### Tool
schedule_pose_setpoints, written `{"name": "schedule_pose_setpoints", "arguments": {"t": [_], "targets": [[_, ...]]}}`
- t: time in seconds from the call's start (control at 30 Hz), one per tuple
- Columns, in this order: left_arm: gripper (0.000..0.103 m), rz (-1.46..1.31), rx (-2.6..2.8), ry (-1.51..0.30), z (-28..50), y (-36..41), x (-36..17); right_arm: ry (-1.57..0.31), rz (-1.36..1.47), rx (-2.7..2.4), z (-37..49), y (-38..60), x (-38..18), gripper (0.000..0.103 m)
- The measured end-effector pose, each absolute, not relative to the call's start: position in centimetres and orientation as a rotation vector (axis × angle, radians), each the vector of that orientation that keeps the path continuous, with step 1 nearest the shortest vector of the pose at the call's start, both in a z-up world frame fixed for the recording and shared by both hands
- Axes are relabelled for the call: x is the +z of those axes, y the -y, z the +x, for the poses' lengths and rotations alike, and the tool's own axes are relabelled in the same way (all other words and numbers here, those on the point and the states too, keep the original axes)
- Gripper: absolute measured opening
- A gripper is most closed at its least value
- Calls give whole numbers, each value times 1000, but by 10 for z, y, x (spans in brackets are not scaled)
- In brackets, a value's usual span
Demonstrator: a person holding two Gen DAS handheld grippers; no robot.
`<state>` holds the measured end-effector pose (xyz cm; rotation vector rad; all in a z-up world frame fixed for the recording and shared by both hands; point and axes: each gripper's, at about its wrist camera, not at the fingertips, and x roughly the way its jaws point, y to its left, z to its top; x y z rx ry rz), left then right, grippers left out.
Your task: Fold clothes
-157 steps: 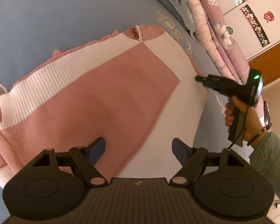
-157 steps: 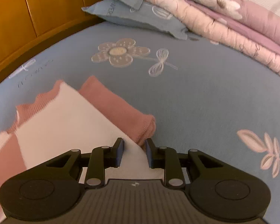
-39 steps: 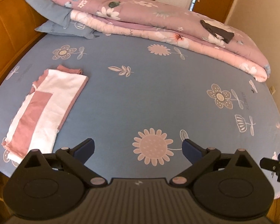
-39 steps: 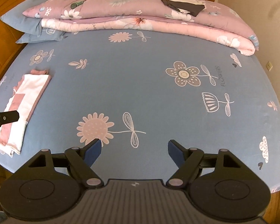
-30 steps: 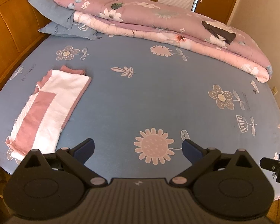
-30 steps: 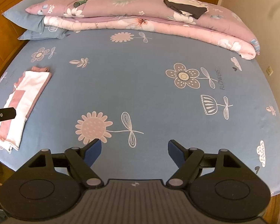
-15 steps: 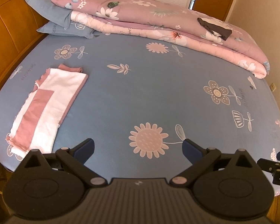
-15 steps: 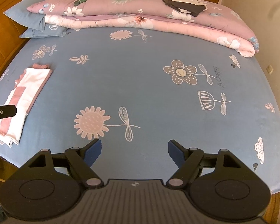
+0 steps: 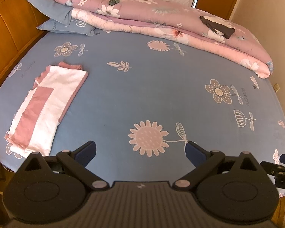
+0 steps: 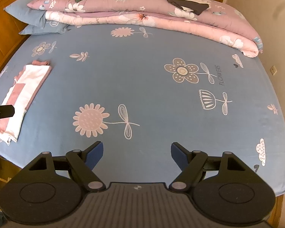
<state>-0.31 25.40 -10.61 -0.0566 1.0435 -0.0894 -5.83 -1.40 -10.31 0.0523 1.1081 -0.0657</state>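
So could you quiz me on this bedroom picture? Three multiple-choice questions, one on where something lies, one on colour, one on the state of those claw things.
1. Where does the folded sweater lie on the bed sheet?
A. near its left edge
B. on top of the rolled quilt
C. in the middle, on the big daisy print

2. What colours is the sweater?
A. blue and grey
B. pink and white
C. green and yellow

3. How does the right gripper stand?
A. shut on the sweater
B. shut on nothing
C. open, with nothing between its fingers

Answers:
1 A: both views show it by the left edge, far from the quilt at the far side.
2 B: a pink panel shows on white knit.
3 C: its blue pads stand wide apart over bare sheet.
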Motion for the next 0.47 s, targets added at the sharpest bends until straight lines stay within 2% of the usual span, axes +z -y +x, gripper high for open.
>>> {"name": "schedule_pose_setpoints", "arguments": {"t": [0.47], "targets": [[100, -67, -94, -1060, -1, -254, -109, -1106, 45, -72, -57, 15, -103, 82]]}}
